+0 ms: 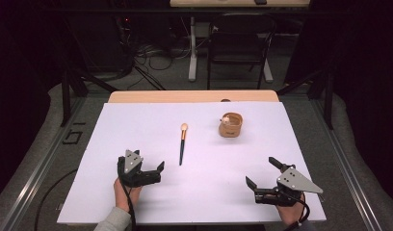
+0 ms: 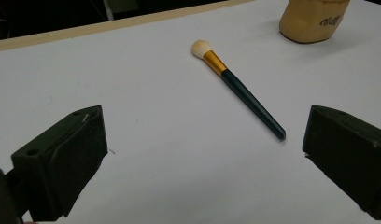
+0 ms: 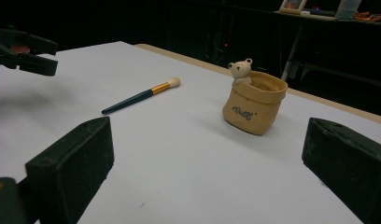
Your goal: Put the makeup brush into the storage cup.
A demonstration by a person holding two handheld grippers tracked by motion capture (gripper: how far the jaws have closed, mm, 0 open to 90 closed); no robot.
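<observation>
Dark-handled makeup brush with gold ferrule (image 1: 182, 143) lies flat on the white desk (image 1: 137, 120), left of the tan bear-topped pouch-shaped pot (image 1: 230, 126). Left tool (image 1: 145, 168) and right tool (image 1: 264, 173) rest nearer the person, jaws wide, empty, apparently ready for pickup.

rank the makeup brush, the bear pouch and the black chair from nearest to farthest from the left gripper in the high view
From the left gripper:
1. Makeup brush, on the white sheet just ahead and to its right.
2. Bear pouch, farther right and toward the table's far side.
3. Black chair, on the floor beyond the table's far edge.
</observation>
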